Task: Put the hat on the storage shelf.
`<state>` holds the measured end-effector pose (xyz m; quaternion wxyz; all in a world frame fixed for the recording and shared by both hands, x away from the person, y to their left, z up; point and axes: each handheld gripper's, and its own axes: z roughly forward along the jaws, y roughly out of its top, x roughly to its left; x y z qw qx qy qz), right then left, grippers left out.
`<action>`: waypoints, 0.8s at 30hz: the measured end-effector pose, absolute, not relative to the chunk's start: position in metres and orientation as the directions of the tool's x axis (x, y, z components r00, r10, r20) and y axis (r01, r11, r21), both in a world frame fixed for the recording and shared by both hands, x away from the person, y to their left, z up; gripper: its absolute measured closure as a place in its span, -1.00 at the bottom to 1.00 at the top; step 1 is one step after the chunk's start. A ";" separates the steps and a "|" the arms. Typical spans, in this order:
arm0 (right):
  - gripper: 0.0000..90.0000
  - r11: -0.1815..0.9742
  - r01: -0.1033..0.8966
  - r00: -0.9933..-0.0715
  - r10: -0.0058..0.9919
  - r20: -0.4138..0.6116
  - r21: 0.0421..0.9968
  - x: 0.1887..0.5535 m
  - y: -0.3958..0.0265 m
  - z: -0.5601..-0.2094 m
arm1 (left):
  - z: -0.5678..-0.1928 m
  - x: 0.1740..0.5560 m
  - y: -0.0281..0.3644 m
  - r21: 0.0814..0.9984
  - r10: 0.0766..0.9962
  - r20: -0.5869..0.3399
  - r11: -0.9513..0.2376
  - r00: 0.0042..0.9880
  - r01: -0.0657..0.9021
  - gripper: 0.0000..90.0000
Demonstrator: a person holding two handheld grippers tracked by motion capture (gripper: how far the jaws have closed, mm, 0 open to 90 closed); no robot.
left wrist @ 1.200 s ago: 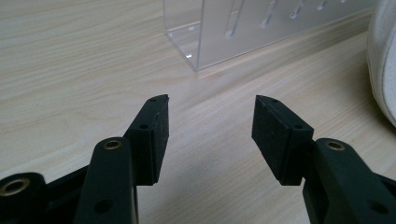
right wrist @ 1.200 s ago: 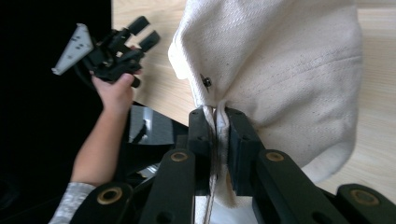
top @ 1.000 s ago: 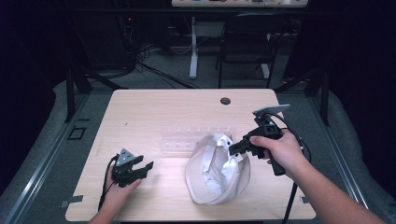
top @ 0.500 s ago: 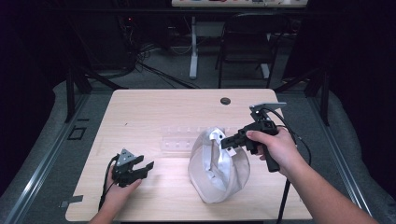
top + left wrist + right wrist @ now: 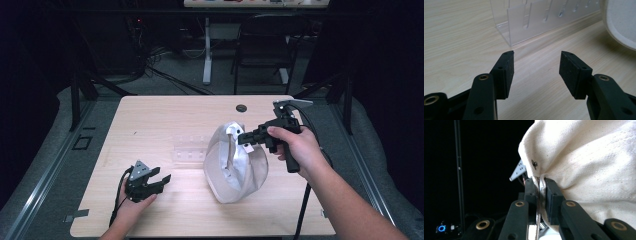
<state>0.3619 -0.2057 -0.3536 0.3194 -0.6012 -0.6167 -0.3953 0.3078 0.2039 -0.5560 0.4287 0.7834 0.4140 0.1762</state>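
Right gripper (image 5: 244, 138): clamped on the upper edge of the cloth bag (image 5: 235, 165), a fold of cream fabric and a thin cord pinched between the jaws; held above the table by the right hand (image 5: 295, 147), right of centre.
Cloth bag: cream-white canvas, hanging from that edge with its lower part resting on the table (image 5: 165, 115), right of centre and toward the near side; mouth opening toward the left in the high view.
Bag details: small dark metal snap (image 5: 534, 163) just above the pinched edge in the right gripper view; weave of the fabric plain.
Writing: none readable on the bag, the rack or the table.
Left gripper (image 5: 157, 181): jaws wide apart, nothing between them; low at the near left of the table, held by the left hand (image 5: 131, 207).
Left pads (image 5: 509, 72): black and ribbed, aimed toward the clear rack (image 5: 536, 20), bare wood between them.
Clear rack: transparent slotted plastic, lying on the table just left of the bag and beyond the left gripper; bag close beside it at its right end.
Table: light wood grain, with a small dark round disc (image 5: 241, 107) near the far edge.
Surroundings: dark room beyond the table, chair (image 5: 265, 45) at the far side.
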 end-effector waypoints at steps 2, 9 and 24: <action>0.83 -0.043 0.993 -0.074 0.483 0.873 0.107 0.365 -0.205 -0.351 | -0.553 0.306 0.201 0.822 0.792 -0.075 -0.295 0.606 0.487 0.02; 0.83 -0.060 0.991 -0.077 0.467 0.881 0.119 0.375 -0.199 -0.343 | -0.544 0.303 0.191 0.837 0.782 -0.080 -0.283 0.618 0.467 -0.02; 0.82 -0.117 0.983 -0.074 0.449 0.890 0.141 0.396 -0.193 -0.330 | -0.510 0.291 0.143 0.876 0.702 -0.023 -0.328 0.711 0.353 -0.17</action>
